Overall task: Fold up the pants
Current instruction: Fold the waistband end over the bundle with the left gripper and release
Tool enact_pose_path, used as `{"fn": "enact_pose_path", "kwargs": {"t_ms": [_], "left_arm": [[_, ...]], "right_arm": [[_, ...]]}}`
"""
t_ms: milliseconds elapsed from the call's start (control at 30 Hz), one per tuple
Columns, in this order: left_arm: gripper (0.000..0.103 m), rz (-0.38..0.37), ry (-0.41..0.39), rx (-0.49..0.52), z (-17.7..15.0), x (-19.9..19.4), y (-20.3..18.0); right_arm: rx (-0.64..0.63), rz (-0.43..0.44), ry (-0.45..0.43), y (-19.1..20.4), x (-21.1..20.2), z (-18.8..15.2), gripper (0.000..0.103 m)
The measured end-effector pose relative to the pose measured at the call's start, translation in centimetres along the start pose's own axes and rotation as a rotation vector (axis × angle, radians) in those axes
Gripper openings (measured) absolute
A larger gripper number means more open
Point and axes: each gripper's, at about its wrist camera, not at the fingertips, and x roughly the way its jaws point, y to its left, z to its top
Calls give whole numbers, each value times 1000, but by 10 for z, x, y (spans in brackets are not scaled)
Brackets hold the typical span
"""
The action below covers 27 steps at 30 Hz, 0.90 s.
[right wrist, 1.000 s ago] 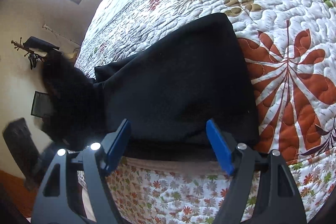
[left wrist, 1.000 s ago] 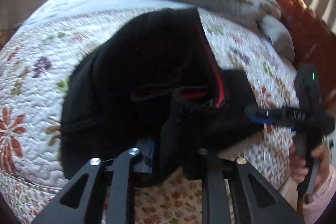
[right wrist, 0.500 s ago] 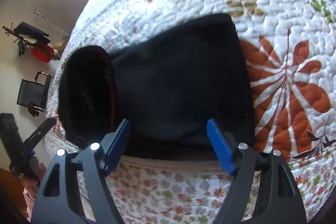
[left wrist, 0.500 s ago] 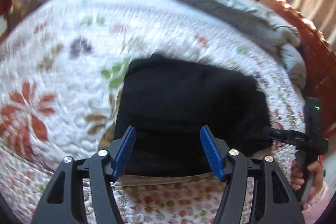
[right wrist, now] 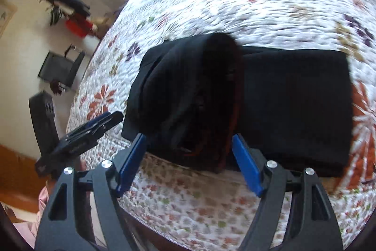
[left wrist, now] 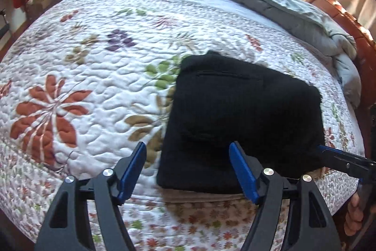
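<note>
While both grippers, left [left wrist: 188, 171] and right [right wrist: 188, 164], gape empty, the left just having opened, folded black pants [left wrist: 242, 124] lie beyond their jaws, likely needing only smoothing next.

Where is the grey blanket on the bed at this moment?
In the left wrist view, the rumpled grey blanket lies along the far edge of the floral quilted bedspread, beyond the folded black pants, beside the wooden bed frame.

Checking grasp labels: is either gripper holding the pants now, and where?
Nothing held. Left gripper, its fingers just opened, and right gripper both stand open, off the black pants.
</note>
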Motion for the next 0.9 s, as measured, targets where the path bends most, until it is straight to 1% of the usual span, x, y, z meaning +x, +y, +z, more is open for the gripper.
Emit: {"fn": "enact_pose_path", "kwargs": {"t_ms": [67,100,133,167,200,233,300,333,400,433,467,500,533,600,667,700,767,800,833,900], "left_arm": [[73,-8,24,-18,-4,4,6],[73,-13,33,-22,-8,5,6],[73,-21,52,-26,-11,10,7],[73,-19,65,-27,-13,13,7],[73,-15,79,-27,-15,16,6],[73,-18,85,-27,-17,19,5],[74,-26,81,-33,-19,19,5],[76,-29,72,-37,-19,18,5],[79,-31,60,-39,-19,16,5],[79,-26,58,-33,-18,16,3],[79,-21,63,-29,-18,17,3],[80,-12,81,-21,-19,23,0],[81,-6,95,-18,-18,27,-2],[81,5,109,-15,-20,35,-5],[81,8,107,-14,-20,35,-5],[81,-2,105,-19,-20,32,-3],[80,-11,101,-28,-19,26,0],[80,-15,94,-33,-18,21,1],[80,-24,85,-36,-16,18,2],[80,-48,78,-39,-15,15,2]], "right_arm": [[1,-23,26,6,13,6,68],[8,-14,41,8,21,8,51],[13,-8,53,8,26,8,26],[14,4,70,9,31,8,15],[16,37,86,11,35,9,7],[8,56,81,13,33,8,4],[-40,52,49,20,19,4,4],[-52,60,31,22,11,4,4],[-55,76,11,19,-4,3,4],[-44,58,14,14,-7,1,4],[-27,31,24,8,-5,-1,4],[-12,-5,45,-2,3,-3,4],[11,-22,70,-11,13,-5,4],[62,-14,120,-29,36,-9,5],[58,-11,117,-30,40,-11,5],[36,-8,106,-25,34,-10,11],[5,-29,96,-18,24,-8,41],[-10,-53,81,-17,16,-8,74],[-20,-68,57,-15,9,-8,91],[-24,-82,27,-17,-1,-8,91]]}}
